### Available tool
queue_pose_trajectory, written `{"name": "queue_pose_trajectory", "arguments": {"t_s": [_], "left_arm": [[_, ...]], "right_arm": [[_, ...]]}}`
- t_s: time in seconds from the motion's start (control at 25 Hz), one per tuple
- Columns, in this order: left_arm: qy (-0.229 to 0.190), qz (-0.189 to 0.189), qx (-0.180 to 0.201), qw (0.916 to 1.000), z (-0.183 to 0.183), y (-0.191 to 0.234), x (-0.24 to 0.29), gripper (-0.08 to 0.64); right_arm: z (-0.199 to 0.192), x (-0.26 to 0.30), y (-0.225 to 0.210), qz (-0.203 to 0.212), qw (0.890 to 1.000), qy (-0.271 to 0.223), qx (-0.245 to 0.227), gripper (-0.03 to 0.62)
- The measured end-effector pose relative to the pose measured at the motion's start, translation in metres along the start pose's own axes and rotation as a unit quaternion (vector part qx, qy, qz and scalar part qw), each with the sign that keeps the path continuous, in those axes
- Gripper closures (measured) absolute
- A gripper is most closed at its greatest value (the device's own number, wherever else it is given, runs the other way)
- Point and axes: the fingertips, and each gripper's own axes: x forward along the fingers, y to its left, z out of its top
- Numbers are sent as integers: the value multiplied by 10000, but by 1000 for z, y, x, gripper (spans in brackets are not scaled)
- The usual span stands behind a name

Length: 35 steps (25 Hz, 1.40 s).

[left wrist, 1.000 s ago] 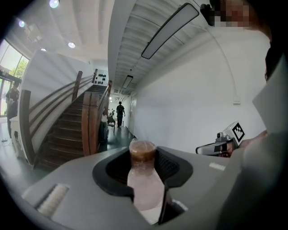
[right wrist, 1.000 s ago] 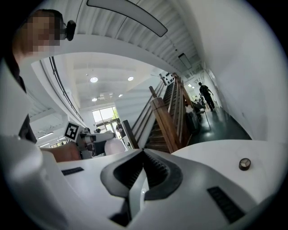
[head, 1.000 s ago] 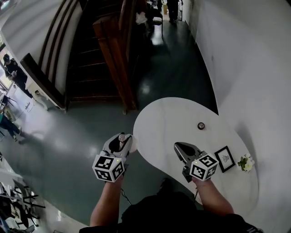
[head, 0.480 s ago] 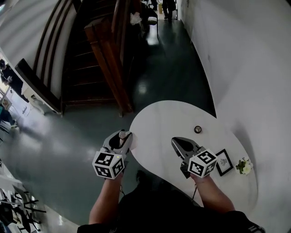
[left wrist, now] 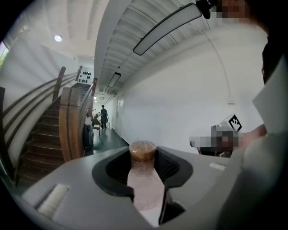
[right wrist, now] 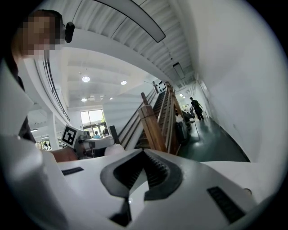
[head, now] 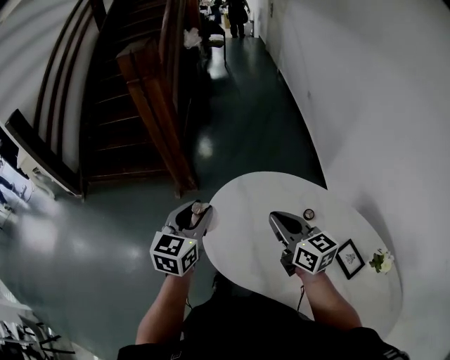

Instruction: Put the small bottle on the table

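The small bottle (left wrist: 144, 184), pale pink with a brown cap, stands upright between the jaws of my left gripper (left wrist: 143, 157), which is shut on it. In the head view that left gripper (head: 196, 210) hovers at the left rim of the white round table (head: 246, 197), with the bottle's cap (head: 197, 208) showing at its tip. My right gripper (head: 283, 220) is over the table's middle. In the right gripper view its jaws (right wrist: 144, 155) meet at the tips with nothing between them.
On the table lie a small dark round object (head: 309, 214), a black picture frame (head: 349, 258) and a little bunch of white flowers (head: 382, 261). A wooden staircase (head: 140, 105) rises at the left. A person (head: 235, 13) stands far down the corridor.
Both grippers have come closer to the table, and the left one with the bottle has gone from over the floor to the table's left rim. Both grips are unchanged.
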Motion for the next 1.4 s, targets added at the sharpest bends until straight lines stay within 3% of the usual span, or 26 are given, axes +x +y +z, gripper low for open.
{"name": "queue_pose_trajectory", "arguments": {"t_s": [0.32,0.72,1.4], "left_arm": [[224,-489,49,9985,-12,10,50,411],[650,-953,-142,9932,-53,-19,111,411],[1386,-1172,-314,9829,-134,-48,162,411]], "right_arm": [[-3,21,-15,-292,9994,-28,190,581],[-35,-5,-56,-746,9959,146,495,581],[-70,-31,-82,-1063,9908,497,669,581]]}}
